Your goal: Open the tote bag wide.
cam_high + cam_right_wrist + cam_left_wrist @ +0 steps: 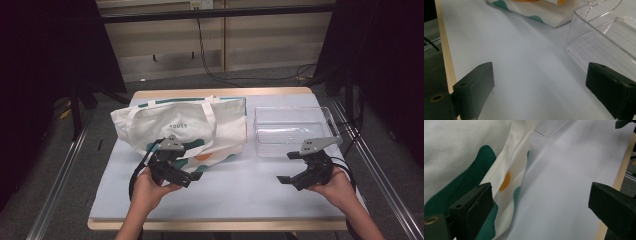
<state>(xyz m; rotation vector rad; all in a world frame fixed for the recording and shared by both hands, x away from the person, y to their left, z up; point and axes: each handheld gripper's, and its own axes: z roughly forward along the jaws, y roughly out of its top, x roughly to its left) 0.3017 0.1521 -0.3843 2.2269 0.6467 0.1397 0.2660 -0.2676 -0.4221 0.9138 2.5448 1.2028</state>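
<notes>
A cream tote bag [180,125] with green and orange shapes lies on the table's left half, handles toward the far side. My left gripper [192,165] hovers at the bag's near edge, jaws wide and open with nothing between them. In the left gripper view the bag [461,152] lies beside the left jaw of the gripper [541,205]. My right gripper [288,167] is open over the mat, just in front of a clear plastic bin [295,130]. The right gripper view has the gripper [539,90] empty, the bin [604,37] ahead on the right and the bag's corner [541,11] farther off.
A pale blue mat [240,190] covers the wooden table [220,92]. Bare mat lies between the two grippers and along the near edge. Metal rails run down both sides of the table, and cables lie on the floor behind it.
</notes>
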